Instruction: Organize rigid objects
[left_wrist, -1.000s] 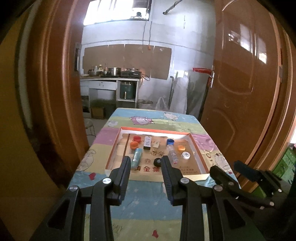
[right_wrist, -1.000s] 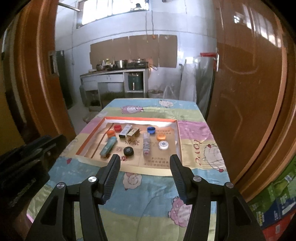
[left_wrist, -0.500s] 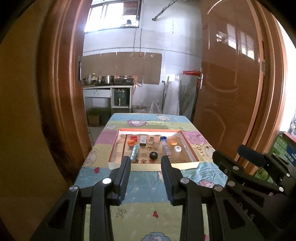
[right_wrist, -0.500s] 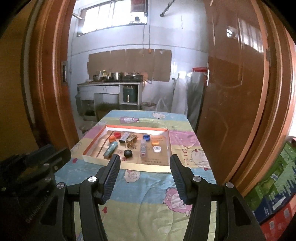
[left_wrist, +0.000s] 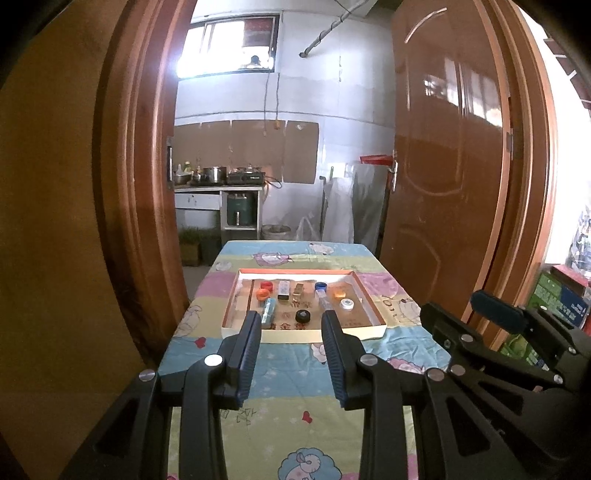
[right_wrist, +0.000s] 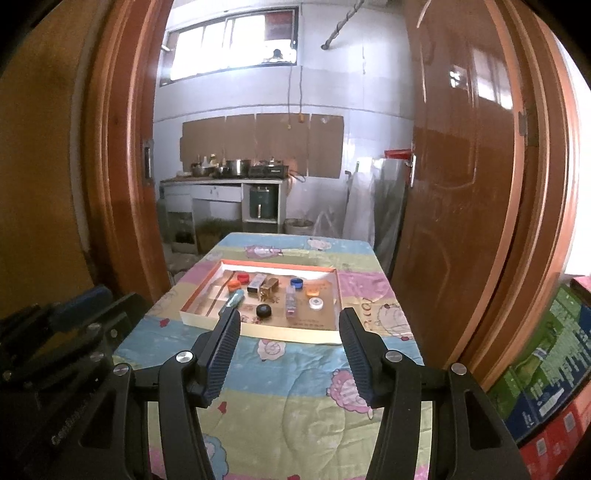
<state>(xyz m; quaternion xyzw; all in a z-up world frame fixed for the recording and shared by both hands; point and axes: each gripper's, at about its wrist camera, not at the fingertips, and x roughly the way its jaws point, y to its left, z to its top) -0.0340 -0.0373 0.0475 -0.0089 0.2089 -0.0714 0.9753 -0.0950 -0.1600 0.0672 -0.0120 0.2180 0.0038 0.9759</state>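
Two-view legend. A shallow tray (left_wrist: 371, 308), orange-rimmed with a pale front wall, lies on a worktop (left_wrist: 288, 373) covered by a pastel cartoon-print cloth; the same tray (right_wrist: 334, 295) appears in the right wrist view. All the small task items sit inside it, on its printed cardboard floor.

Back row, left to right: red cap (left_wrist: 266, 285), with an orange cap (left_wrist: 262, 294) just in front of it; white box (left_wrist: 283, 290); gold box (left_wrist: 298, 290); blue cap (left_wrist: 320, 285); a second orange cap (left_wrist: 338, 294), paler than the first.

Front row: teal tube (left_wrist: 269, 312) lying lengthwise at the left; black cap (left_wrist: 302, 315) near the middle; clear vial (left_wrist: 325, 299) lying just in front of the blue cap; white cap (left_wrist: 347, 304) at the right. No two items visibly touch, apart from the two boxes, which lie close together.

Left tool (left_wrist: 290, 323): fingers moderately parted, nothing between them, held above the near part of the worktop, short of the tray. Right tool (right_wrist: 290, 319): fingers spread wider, likewise holding nothing and short of the tray.

Surroundings: brown doors (left_wrist: 450, 155) flank the worktop; a kitchen counter (right_wrist: 221, 181) with pots stands against the far white wall; stacked cartons (right_wrist: 550, 373) lie at the right
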